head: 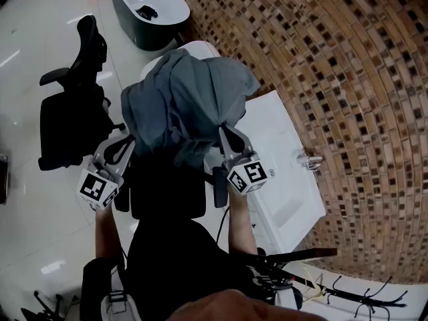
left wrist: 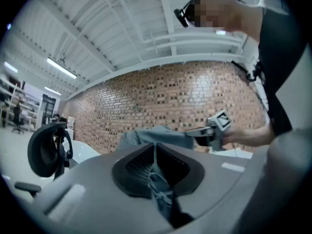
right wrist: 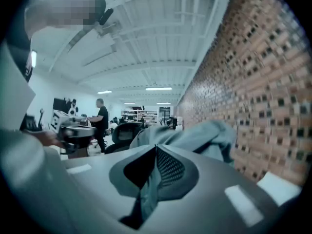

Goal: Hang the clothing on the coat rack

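Brick wall (head: 348,79): it fills the head view from 12 to 4 o'clock, and we stand close beside it.
Floor (head: 40,32): pale and glossy, on the 9 o'clock side.
White basin top (head: 281,146): it lies along the foot of the wall, just past our right hand, and carries nothing of the task.
Office chair (head: 70,112): black, at 9 o'clock, well apart from the work.
Clothing (head: 184,102): a grey-blue garment held up in the air in front of us, bunched, with its bulk heaped toward 12 o'clock. It rests on nothing and is not yet on any hook.
Long axis: the cloth spans from one claw to the other, roughly 9 to 3 o'clock.
Coat rack (head: 364,298): we take the thin black hooked arms at 4 to 5 o'clock to be it. They are low at the frame's edge, well apart from the garment.
Left claw (head: 127,142): its jaws are pressed together on a fold of the clothing at the 9 o'clock end. Its own view shows cloth pinched in the seam.
Right claw (head: 226,132): likewise clamped on the clothing at the 3 o'clock end, with fabric trailing out between its jaws.
Deciding relation: the rack lies toward 4 to 5 o'clock from both claws, behind our right side, and the right claw is the nearer.
Next move, as we judge it: we must swing the stretched garment round to the right, right end leading.
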`<state>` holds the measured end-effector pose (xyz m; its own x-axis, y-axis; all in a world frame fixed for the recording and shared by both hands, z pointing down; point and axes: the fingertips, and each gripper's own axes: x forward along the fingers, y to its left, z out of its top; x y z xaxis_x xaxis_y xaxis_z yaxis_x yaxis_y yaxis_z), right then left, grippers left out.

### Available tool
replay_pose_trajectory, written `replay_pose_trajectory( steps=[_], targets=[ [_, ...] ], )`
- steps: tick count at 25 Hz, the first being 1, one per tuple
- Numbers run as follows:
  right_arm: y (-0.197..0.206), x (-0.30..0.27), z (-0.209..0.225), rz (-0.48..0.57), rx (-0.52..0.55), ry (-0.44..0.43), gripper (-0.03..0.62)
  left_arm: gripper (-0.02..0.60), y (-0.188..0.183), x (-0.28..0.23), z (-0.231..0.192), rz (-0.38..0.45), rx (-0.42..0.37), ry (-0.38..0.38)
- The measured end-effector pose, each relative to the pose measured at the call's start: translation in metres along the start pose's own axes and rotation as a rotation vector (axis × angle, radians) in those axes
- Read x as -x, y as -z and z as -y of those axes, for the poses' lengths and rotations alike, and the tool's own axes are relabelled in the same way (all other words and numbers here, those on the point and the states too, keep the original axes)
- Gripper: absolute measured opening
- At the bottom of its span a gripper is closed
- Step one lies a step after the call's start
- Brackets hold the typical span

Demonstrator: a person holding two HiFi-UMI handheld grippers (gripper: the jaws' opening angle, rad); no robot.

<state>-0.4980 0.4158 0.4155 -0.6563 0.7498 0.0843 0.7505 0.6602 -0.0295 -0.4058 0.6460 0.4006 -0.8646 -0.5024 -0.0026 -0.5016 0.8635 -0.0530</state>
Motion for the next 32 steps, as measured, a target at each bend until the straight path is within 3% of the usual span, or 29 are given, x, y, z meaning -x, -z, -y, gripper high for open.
replay_pose_trajectory(
  steps=[1, 3, 4, 6, 8, 11, 15, 17, 19, 23, 26, 27, 28, 29, 32],
  targets=[
    [0.024, 0.007, 0.001, -0.033, -0.052, -0.014, 0.009, 0.009, 0.004, -0.025, -0.01, -0.036, -0.057, -0.02],
    [0.062, 0.015, 0.012, -0.083, -0.135, -0.033, 0.009, 0.083, 0.013, -0.08, -0.026, -0.11, -0.15, -0.035],
    [0.074, 0.015, 0.024, -0.091, -0.163, -0.036, 0.009, 0.114, 0.019, -0.112, -0.031, -0.154, -0.176, -0.023],
    [0.083, 0.006, 0.052, -0.077, -0.203, -0.029, 0.009, 0.271, 0.039, -0.177, -0.045, -0.27, -0.195, -0.003],
    [0.087, -0.006, 0.073, -0.058, -0.238, -0.024, 0.009, 0.324, 0.062, -0.218, -0.06, -0.357, -0.208, -0.047],
    [0.097, -0.018, 0.087, -0.071, -0.253, -0.036, 0.011, 0.292, 0.067, -0.225, -0.066, -0.345, -0.162, -0.121],
    [0.12, -0.031, 0.086, -0.154, -0.273, -0.073, 0.041, 0.236, 0.062, -0.214, -0.068, -0.31, -0.096, -0.155],
    [0.129, -0.042, 0.079, -0.175, -0.309, -0.093, 0.249, 0.182, 0.06, -0.204, -0.07, -0.291, -0.054, -0.153],
    [0.134, -0.057, 0.076, -0.163, -0.381, -0.099, 0.296, 0.148, 0.06, -0.196, -0.07, -0.28, -0.002, -0.145],
    [0.16, -0.102, 0.075, -0.183, -0.605, -0.062, 0.296, 0.129, 0.059, -0.192, -0.07, -0.263, 0.088, -0.129],
    [0.184, -0.132, 0.083, -0.242, -0.637, 0.014, 0.296, 0.126, 0.056, -0.19, -0.07, -0.263, 0.1, -0.113],
    [0.184, -0.136, 0.085, -0.24, -0.612, 0.018, 0.272, 0.126, 0.055, -0.189, -0.07, -0.265, 0.097, -0.108],
    [0.178, -0.134, 0.086, -0.221, -0.585, 0.01, 0.054, 0.121, 0.054, -0.186, -0.07, -0.265, 0.094, -0.104],
    [0.169, -0.126, 0.087, -0.191, -0.563, 0.0, 0.02, 0.112, 0.053, -0.182, -0.07, -0.261, 0.094, -0.102],
    [0.123, -0.07, 0.085, -0.058, -0.499, -0.008, 0.017, 0.028, 0.047, -0.152, -0.058, -0.194, 0.137, -0.051]
  ],
)
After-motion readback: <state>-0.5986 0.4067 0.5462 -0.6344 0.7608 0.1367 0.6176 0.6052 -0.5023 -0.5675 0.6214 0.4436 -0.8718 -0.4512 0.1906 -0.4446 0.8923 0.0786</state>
